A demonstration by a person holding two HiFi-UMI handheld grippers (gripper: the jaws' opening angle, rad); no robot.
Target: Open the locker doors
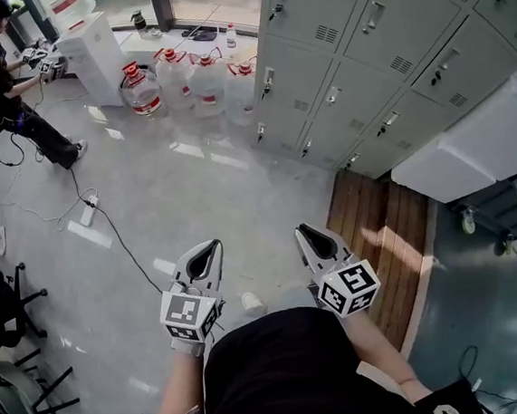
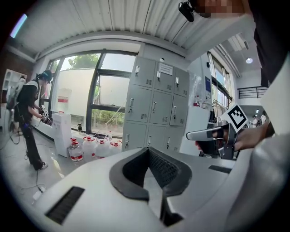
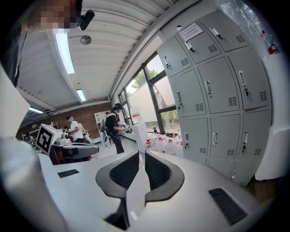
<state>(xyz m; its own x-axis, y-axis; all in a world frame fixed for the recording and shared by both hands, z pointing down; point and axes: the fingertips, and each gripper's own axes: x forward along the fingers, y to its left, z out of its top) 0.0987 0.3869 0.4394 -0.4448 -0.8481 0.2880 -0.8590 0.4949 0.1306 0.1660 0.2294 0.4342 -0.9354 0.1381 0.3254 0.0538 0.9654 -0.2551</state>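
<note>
I judge that I'm on the approach, not yet at the doors; the lockers [image 1: 361, 46] stand well ahead of me, across bare floor and a strip of wooden boards [image 1: 379, 226], and every door I can see is shut; to do this well I'd walk in until one door fills the gripper views, and I'd pick a single handle [image 1: 267, 80] rather than drift between two; the handles look small and upright, so I'd bring the pads in level, one on each side of the bar, and spread them before I arrive, not at the last moment; once it is gripped I'd pull along the arc of the hinge rather than straight back, since a straight tug could slip off; I can't tell whether the latches need a turn first; I'd also keep clear of the water bottles [image 1: 192, 80] at the left end of the bank and the white cabinet [image 1: 480, 144] on the right; the left tongs [image 1: 210, 248] are fully closed, tips together, with nothing in them and nothing touching them; the right tongs [image 1: 305, 232] are closed too, or all but, with only a thin slit between the pads [image 3: 156, 170], and they hold nothing; both hang in open air just in front of my chest.
</note>
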